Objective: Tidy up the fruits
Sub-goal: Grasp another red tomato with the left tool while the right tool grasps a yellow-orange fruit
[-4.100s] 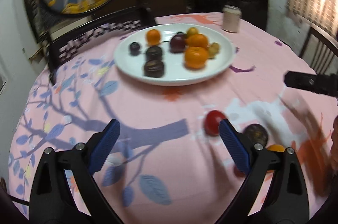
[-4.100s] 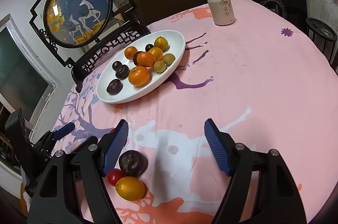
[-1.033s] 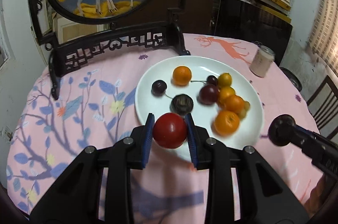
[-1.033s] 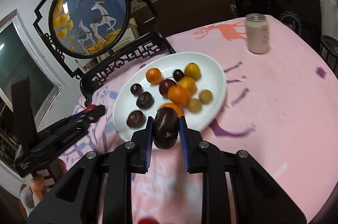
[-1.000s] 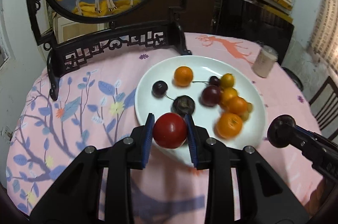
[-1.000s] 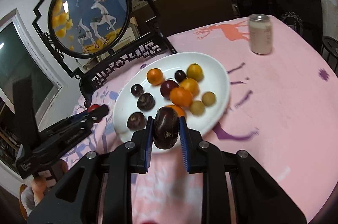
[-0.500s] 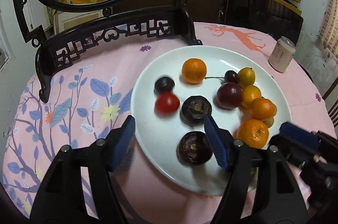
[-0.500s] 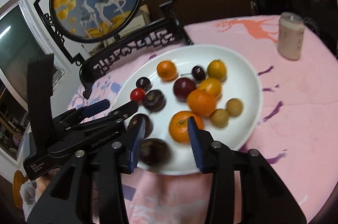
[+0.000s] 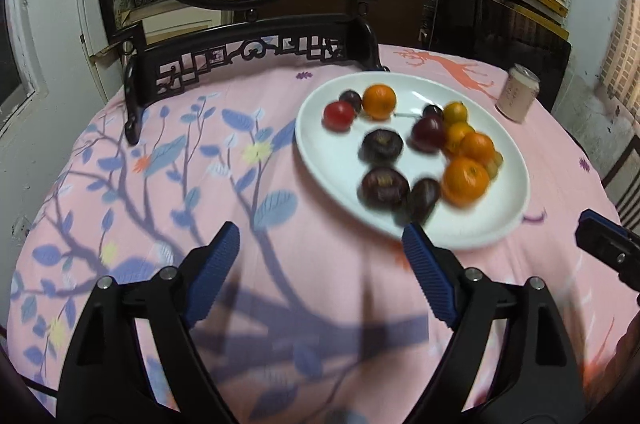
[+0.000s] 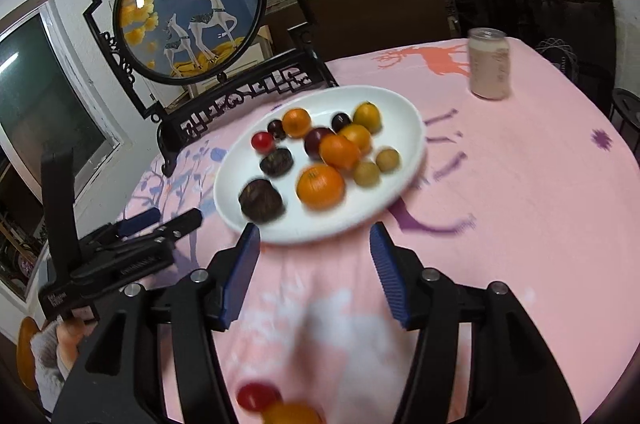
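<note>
Plate (image 10: 404, 128) holding most fruit; left gripper (image 9: 320, 256) and right gripper (image 10: 314, 256) — jaws just opening, both empty — hanging before it. Tomato (image 10: 256, 395) and yellow fruit (image 10: 292, 414) waiting on cloth — next pickup.

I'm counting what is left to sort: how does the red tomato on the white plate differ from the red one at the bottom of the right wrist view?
The red tomato on the plate lies on the white plate, beside a dark plum; the red tomato near the camera lies on the pink tablecloth, off the plate, touching a yellow-orange fruit. The second is blurred and partly cut off. Both are small, round and red.
</note>
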{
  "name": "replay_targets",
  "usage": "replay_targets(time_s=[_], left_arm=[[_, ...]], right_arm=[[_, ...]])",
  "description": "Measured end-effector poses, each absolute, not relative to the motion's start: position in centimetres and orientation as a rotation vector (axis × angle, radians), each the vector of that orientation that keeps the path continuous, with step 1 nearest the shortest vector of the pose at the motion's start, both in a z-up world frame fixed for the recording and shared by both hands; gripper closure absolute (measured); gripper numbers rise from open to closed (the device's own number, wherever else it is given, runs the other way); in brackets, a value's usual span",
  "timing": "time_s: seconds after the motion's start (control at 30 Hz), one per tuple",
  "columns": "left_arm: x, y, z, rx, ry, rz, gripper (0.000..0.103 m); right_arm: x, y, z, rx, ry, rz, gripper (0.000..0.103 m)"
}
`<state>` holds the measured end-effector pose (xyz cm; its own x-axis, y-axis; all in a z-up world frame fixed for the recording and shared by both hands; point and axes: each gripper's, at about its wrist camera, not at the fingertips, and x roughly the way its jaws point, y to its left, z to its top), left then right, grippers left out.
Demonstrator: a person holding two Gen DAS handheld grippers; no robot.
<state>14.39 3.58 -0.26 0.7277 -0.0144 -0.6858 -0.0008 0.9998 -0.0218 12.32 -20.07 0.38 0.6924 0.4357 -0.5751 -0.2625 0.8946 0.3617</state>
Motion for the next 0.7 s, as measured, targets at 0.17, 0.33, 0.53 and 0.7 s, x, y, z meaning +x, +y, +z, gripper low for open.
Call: replay_targets(time_s=[0.17,0.33,0.53,0.7], left_arm=[[9.7,1.4,-0.7,0.061,0.733,-0.083,0.016],[4.9,-2.0,-1.4,0.229,0.688,-0.19,0.011],[2.7,-4.1,-1.8,0.31,0.655,-0.302,0.011],[1.9,-6.3,-2.9,0.406,0.663,-0.371,0.01]], right_arm=[[7.9,-23.4,-1.7,0.319,0.721,0.349,0.041],[6.1,-26.4,-3.0,0.411,0.738,0.299,0.041],[6.4,-28.1,-3.5,0.509,0.753,0.283,0.041],[6.3,-28.0,-3.4,0.508,0.759,0.294,0.04]])
